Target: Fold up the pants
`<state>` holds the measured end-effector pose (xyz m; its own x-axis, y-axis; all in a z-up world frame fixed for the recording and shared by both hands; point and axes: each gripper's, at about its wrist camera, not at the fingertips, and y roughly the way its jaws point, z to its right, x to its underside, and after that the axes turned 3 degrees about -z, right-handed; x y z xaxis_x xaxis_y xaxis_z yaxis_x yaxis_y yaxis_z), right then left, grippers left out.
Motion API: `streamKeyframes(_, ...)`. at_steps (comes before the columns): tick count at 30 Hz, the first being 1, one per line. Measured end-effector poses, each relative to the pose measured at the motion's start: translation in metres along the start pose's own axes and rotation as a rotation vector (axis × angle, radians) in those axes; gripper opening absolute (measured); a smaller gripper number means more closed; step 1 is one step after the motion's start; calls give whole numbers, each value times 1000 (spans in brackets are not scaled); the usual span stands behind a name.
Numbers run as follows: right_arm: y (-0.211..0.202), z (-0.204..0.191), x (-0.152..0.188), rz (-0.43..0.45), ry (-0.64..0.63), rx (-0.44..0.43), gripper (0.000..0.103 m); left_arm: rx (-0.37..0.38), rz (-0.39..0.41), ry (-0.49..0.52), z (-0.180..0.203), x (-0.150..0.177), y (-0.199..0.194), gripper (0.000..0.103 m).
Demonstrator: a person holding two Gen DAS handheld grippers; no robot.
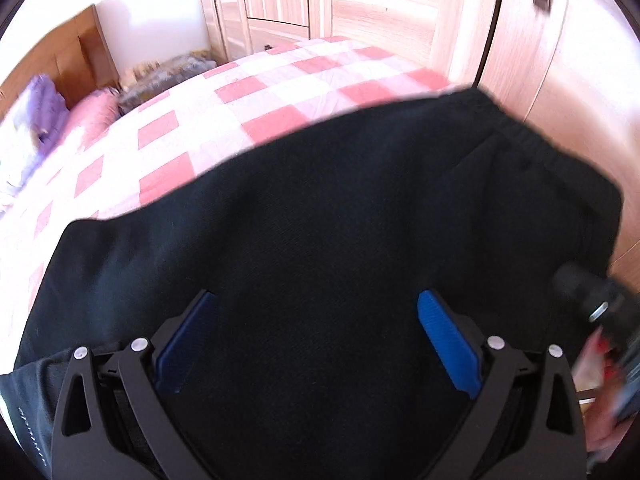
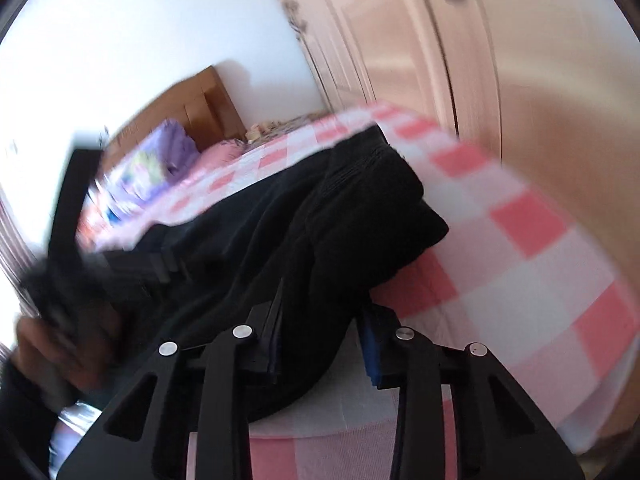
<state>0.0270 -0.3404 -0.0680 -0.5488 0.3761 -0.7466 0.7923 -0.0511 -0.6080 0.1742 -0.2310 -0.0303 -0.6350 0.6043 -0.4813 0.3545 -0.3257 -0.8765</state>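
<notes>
Two grippers work over black pants (image 1: 320,208) on a bed (image 1: 280,80). The left gripper (image 1: 316,340) has its blue pads (image 1: 448,344) spread wide apart, with the dark cloth filling the space between and beneath them; whether the pads touch the fabric cannot be told. The right gripper (image 2: 320,344) has its fingers drawn in around a fold of the pants (image 2: 280,232), the cloth bunched between the pads (image 2: 372,352), so it looks clamped on the edge nearest the camera.

From the left wrist view, the pants lie spread across the near part of the pink-and-white checked cover, the elastic waistband (image 1: 520,132) toward the right, close to the bed's edge. From the right wrist view the fabric is rumpled, ridged and heaped, waistband on the far side.

Beyond the pants, a pink pillow (image 1: 94,110) and a purple bundle (image 1: 48,112) sit by the wooden headboard (image 1: 68,60). Pale wardrobe doors (image 1: 360,4) stand past the bed. Both views are motion-blurred.
</notes>
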Motion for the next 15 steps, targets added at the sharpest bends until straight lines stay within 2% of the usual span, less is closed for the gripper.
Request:
streamKeyframes(2, 0, -15, 2, 23, -82, 70, 33, 104, 12, -34, -2, -29, -26, 100)
streamKeyframes(4, 0, -30, 4, 41, -155, 136, 33, 149, 1, -4, 9, -58, -44, 101)
streamKeyframes(6, 3, -44, 8, 59, -231, 201, 33, 165, -54, 69, 31, -85, -52, 101)
streamKeyframes(7, 5, -47, 8, 63, -250, 217, 33, 159, -112, 144, 55, -101, -52, 101)
streamKeyframes(8, 5, -51, 9, 69, -266, 231, 33, 147, -136, 192, 70, -108, -51, 101)
streamKeyframes(10, 7, -53, 9, 76, -291, 252, 33, 70, -171, 319, 112, -122, -45, 101)
streamKeyframes(14, 7, -57, 11, 84, -324, 267, 33, -9, -274, 529, 183, -125, -24, 101)
streamKeyframes(15, 7, -57, 11, 86, -329, 267, 33, -66, -309, 591, 200, -122, -13, 101)
